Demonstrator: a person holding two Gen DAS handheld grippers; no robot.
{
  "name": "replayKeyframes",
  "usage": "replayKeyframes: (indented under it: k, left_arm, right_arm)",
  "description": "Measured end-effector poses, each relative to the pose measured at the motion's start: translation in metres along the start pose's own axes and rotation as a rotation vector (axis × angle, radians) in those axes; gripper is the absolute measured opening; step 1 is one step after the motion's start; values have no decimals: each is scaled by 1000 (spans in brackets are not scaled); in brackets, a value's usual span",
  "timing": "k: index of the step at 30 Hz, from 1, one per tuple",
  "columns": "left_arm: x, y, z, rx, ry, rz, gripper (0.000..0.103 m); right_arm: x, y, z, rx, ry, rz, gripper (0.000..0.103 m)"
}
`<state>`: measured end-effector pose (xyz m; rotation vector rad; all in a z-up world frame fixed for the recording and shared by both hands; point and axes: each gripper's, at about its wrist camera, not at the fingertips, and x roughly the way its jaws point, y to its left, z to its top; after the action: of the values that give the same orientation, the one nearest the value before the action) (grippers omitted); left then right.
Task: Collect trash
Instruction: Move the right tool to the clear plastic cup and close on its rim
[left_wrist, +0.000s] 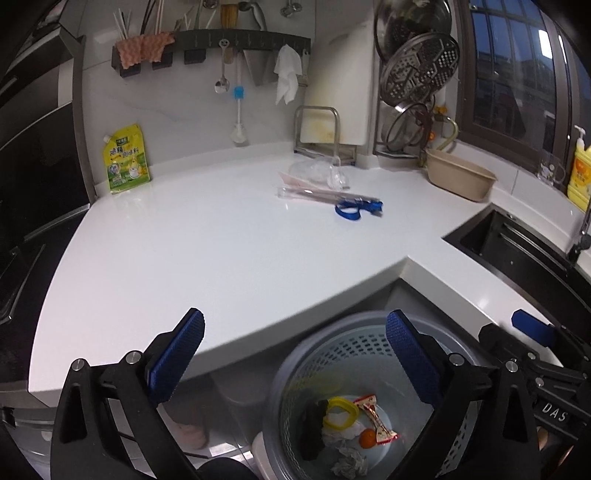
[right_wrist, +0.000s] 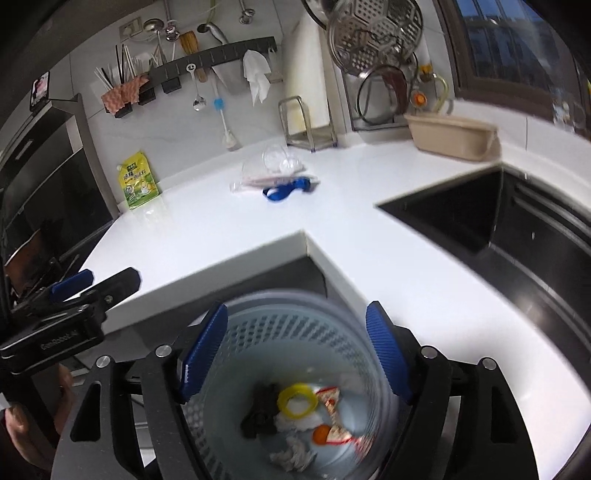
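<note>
A grey perforated waste bin (left_wrist: 332, 354) (right_wrist: 258, 332) stands on the floor below the counter corner. It holds a yellow ring (left_wrist: 340, 411) (right_wrist: 297, 400), a red-white wrapper (left_wrist: 375, 415) (right_wrist: 332, 410), a black piece, an orange bit and crumpled tissue. On the white counter (left_wrist: 203, 240) (right_wrist: 351, 192) lie a blue strap (left_wrist: 356, 207) (right_wrist: 286, 190), a clear plastic sleeve (left_wrist: 310, 194) (right_wrist: 258, 181) and a crumpled clear bag (left_wrist: 317, 171) (right_wrist: 277, 158). My left gripper (left_wrist: 295, 358) is open and empty over the counter edge and bin. My right gripper (right_wrist: 295, 350) is open and empty above the bin.
A yellow-green pouch (left_wrist: 127, 158) (right_wrist: 138, 181) leans on the back wall. A beige tub (left_wrist: 460, 177) (right_wrist: 452, 136) sits beside a black sink (left_wrist: 517, 243) (right_wrist: 498, 229). A cutting-board stand (left_wrist: 317, 129), a lid rack (left_wrist: 413, 74) and a yellow soap bottle (left_wrist: 580, 173) stand at the back.
</note>
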<state>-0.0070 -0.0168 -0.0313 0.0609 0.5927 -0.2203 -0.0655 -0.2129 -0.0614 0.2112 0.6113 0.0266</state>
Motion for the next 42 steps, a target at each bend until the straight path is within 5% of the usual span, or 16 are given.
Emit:
replayKeyframes:
  k: [10,27,42]
  left_arm:
    - [33,31,35,-62,1,57,97]
    - [104,61,97,-76,23,109,97]
    - [137,69,106,-70,71,97,97]
  right_arm:
    - [35,1,65,-38,-21,6,74]
    - [164,27,167,-98,71,70,74]
    - [267,42,208,-25,181,119,74]
